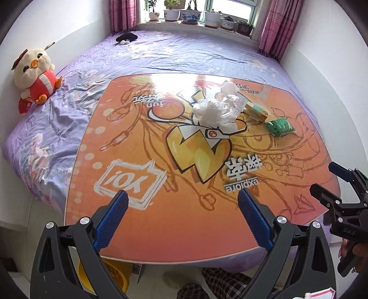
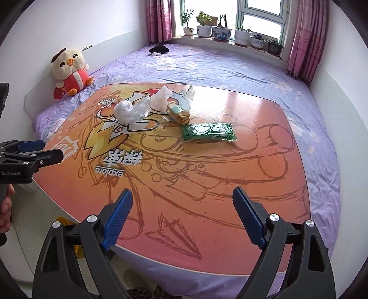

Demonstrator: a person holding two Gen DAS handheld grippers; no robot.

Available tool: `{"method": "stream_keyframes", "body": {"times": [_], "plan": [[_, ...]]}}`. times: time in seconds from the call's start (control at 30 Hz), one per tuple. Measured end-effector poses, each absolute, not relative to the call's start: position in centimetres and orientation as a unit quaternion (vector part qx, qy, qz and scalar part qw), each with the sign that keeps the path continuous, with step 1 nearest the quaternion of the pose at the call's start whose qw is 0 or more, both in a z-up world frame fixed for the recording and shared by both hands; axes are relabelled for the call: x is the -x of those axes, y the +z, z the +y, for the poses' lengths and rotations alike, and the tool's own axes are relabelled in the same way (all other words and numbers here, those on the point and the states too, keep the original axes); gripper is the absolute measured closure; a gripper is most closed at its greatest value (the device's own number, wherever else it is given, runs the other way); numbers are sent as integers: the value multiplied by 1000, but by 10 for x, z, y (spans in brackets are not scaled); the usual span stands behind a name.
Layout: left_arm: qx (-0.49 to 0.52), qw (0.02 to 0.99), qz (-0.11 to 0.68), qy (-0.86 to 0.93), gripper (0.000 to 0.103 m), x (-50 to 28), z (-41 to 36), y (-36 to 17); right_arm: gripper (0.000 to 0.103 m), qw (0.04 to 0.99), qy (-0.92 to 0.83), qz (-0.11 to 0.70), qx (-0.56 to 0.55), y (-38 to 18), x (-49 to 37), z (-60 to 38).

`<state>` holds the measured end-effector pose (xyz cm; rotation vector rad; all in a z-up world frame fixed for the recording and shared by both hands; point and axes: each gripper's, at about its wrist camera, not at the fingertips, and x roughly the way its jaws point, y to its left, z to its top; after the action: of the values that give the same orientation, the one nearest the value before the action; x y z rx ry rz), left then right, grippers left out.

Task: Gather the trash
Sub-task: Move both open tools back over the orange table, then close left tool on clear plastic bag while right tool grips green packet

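A: On the orange table (image 1: 142,161), left wrist view: the left gripper (image 1: 182,218) hangs over the near edge with its tongs wide apart and nothing between them. Where is the trash?

B: All of it lies toward one o'clock, far across the table. A crumpled clear plastic bag (image 1: 215,111) sits nearest the centre, a white paper wad (image 1: 227,88) just behind it, a small yellow box (image 1: 255,112) beside it, and a green packet (image 1: 279,126) at two o'clock. None has been lifted, so I judge the collecting not yet begun.

A: And the surroundings?

B: A yellow bin (image 1: 101,276) shows under the table edge at seven o'clock, probably where the trash should go. The right gripper (image 1: 322,181) enters at three o'clock. A plush chick (image 1: 34,76) sits on the purple bed (image 1: 161,55) at ten o'clock, flower pots (image 1: 191,16) at twelve.

A: On the same table (image 2: 230,184), right wrist view?

B: The right gripper (image 2: 182,218) also has its tongs spread apart and empty. The green packet (image 2: 208,133) lies at twelve o'clock, the yellow box (image 2: 178,113) just behind it, the plastic bag (image 2: 131,112) at eleven, the paper wad (image 2: 162,99) beyond. The left gripper (image 2: 53,149) shows at nine o'clock.

A: Any obstruction?

B: Nothing stands between either gripper and the trash; only bare table. The bag touches the paper, so a grab there may drag both.
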<state>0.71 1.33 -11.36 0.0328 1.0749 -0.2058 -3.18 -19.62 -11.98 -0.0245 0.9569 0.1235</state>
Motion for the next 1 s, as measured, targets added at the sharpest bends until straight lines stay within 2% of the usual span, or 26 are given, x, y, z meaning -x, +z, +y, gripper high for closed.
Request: {"method": "stream_keyframes", "body": {"times": [0.3, 0.43, 1.0], "plan": [[-23, 846, 521, -109, 5, -70, -21, -132, 11, 885, 45, 463, 11, -137, -18, -214], [-25, 843, 527, -110, 5, -90, -34, -141, 6, 888, 38, 458, 6, -141, -30, -223], [-40, 836, 538, -94, 6, -135, -52, -163, 4, 880, 55, 471, 8, -163, -79, -224]]}}
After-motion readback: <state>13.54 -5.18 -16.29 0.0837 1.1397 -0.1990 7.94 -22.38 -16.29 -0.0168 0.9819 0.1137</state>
